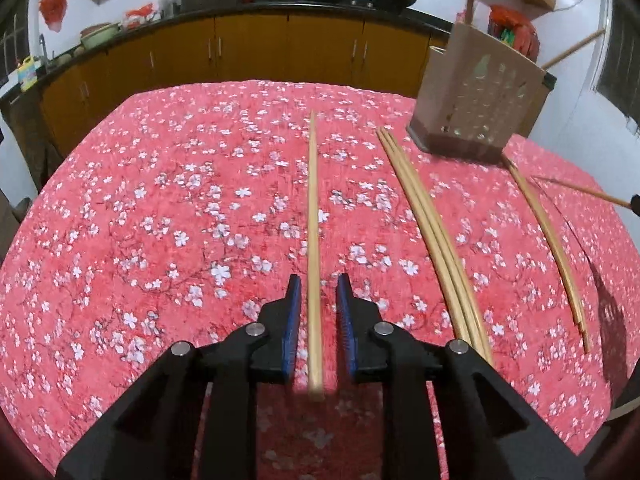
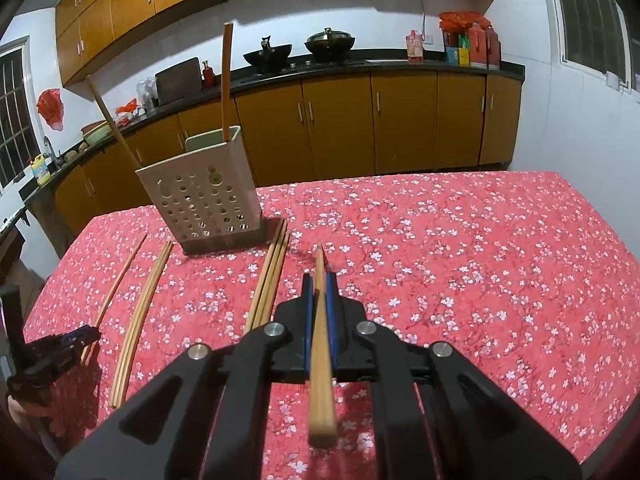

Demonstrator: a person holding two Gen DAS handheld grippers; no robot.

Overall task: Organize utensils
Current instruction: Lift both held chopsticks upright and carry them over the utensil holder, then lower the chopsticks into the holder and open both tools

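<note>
- Left gripper (image 1: 318,284): jaws slightly apart astride a single chopstick (image 1: 313,216) lying on the table, not clamping.
- Its long axis runs near-to-far.
- Right gripper (image 2: 319,280): clamped on another chopstick (image 2: 321,344); holder (image 2: 200,196) far left.

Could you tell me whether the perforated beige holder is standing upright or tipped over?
Upright: the perforated beige plastic utensil holder rests on its base on the tablecloth, wooden chopsticks protruding from its top.

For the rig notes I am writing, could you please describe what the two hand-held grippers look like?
The left hand-held gripper and the right hand-held gripper look alike: matte black angular linkage arms with triangular cut-outs, round silver pivot pins, and two narrow fingers faced with ribbed blue pads. No cables or markings show, and no sleeve is visible.
</note>
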